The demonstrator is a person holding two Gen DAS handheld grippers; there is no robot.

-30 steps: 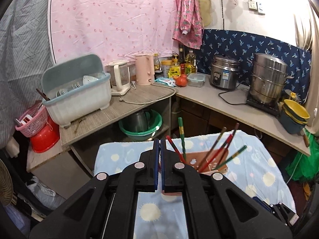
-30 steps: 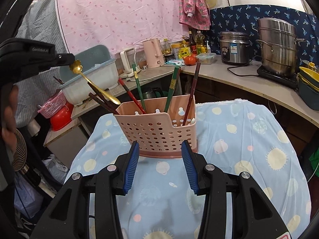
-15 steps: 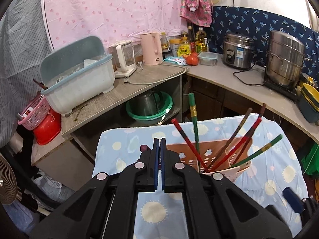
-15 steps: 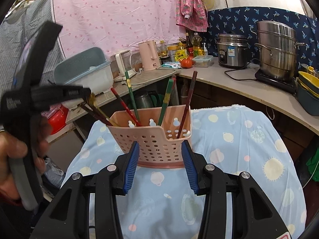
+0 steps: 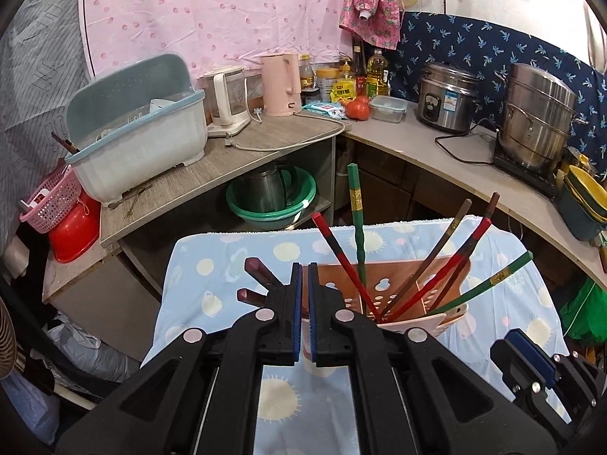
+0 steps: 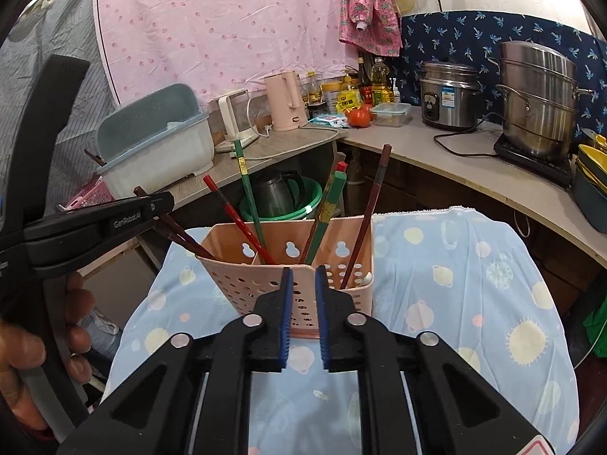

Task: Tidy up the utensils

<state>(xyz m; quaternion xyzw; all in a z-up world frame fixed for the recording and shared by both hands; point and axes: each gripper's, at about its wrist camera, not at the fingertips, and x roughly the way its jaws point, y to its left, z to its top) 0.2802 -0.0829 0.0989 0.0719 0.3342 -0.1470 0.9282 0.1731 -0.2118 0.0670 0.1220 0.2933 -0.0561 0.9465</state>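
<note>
The right gripper (image 6: 302, 303) has just been closing its jaws, and nothing sits between them now. The gold spoon that the left gripper (image 5: 304, 295) held up before is gone from sight. That gripper is now lower, right over the pink basket (image 6: 242, 284).

- A small counter carries a pale blue cloth (image 6: 436, 273) printed with suns and planets, draped over its edges.
- A pink perforated caddy (image 6: 261, 284) stands directly on the cloth, near its far edge.
- Chopsticks (image 6: 248, 193) lean upright inside the caddy.
</note>
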